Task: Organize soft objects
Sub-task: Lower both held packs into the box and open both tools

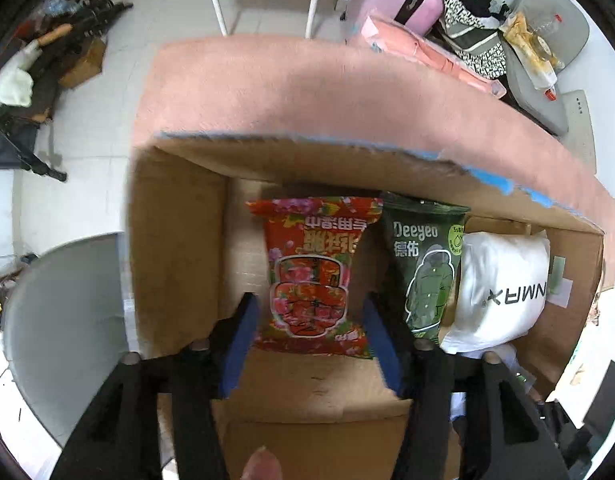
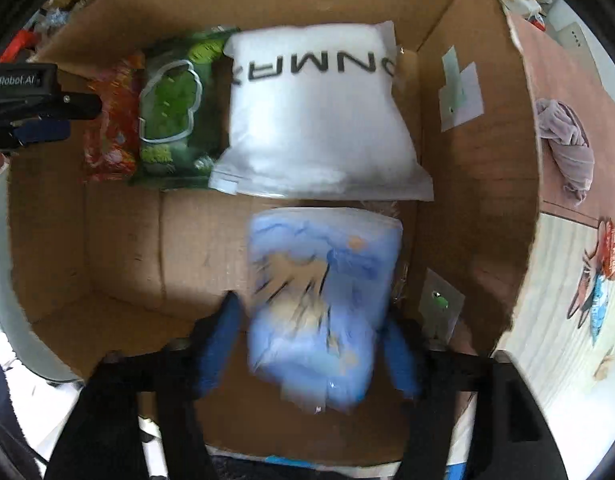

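Right claw (image 2: pixel 313 344) gripping blue pack (image 2: pixel 323 304); left claw (image 1: pixel 311 340) wide around red pack (image 1: pixel 317 276). Best lowered flat, just short of white bag (image 2: pixel 319 116) ahead.

Bare box floor (image 2: pixel 123 240) beside blue pack (image 2: pixel 323 304)

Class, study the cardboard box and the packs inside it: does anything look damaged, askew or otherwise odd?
The cardboard box has a ragged, torn far rim with blue tape remnants. Inside, the red pack, green pack and white pack stand neatly side by side. Nothing looks spilled.
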